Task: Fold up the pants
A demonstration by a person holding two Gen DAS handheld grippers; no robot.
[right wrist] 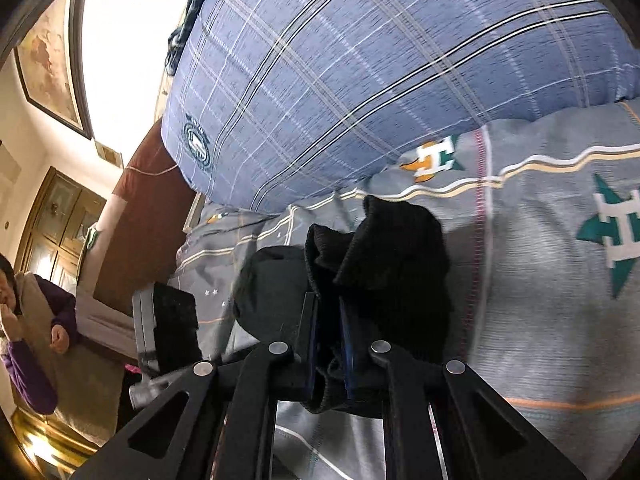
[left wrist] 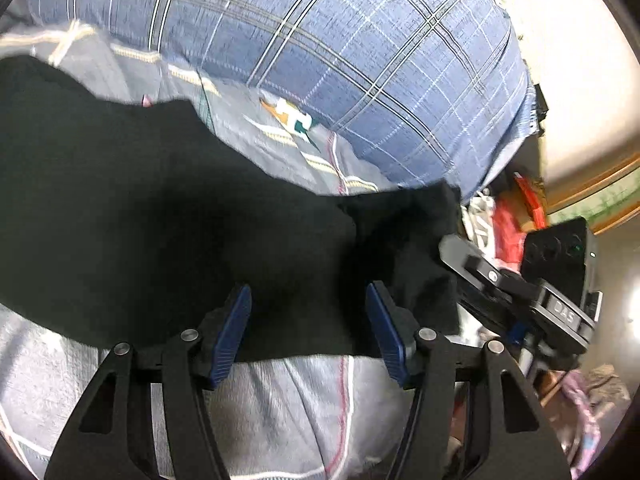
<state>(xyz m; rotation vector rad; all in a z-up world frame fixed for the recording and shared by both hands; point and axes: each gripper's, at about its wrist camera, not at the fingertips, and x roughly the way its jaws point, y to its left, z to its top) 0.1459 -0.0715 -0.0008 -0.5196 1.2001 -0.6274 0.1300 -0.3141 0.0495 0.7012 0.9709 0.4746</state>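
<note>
- You are working over a bed (right wrist: 560, 320) covered in a grey patterned sheet, with a blue plaid pillow (left wrist: 340, 40) filling the top of both views.
- The black pants (left wrist: 160, 220) are lying across the middle of the left wrist view, their long axis running from the left edge toward the right of the frame, where the cloth is bunching up into a lifted end.
- Your left claw (left wrist: 308, 328) is standing apart, its blue pads on either side of the near edge of the cloth at lower centre; nothing is being pinched between them as far as you can judge.
- Your right claw (right wrist: 328, 340) is clamped on a thick wad of the pants (right wrist: 380, 264), and the ribbed edge is rising above the jaws in the centre of that frame.
- The relation that matters: the free stretch of cloth is lying directly ahead of and between the left claw's pads, so that hand looks nearer to the next grab.
- The left view is showing you the right tool's body at the right edge, touching the bunched end; the spread length of the garment shows only here.
- The right view alone is showing the firm pinch, plus a person (right wrist: 28, 320) at lower left and a framed picture (right wrist: 48, 52) at upper left.
</note>
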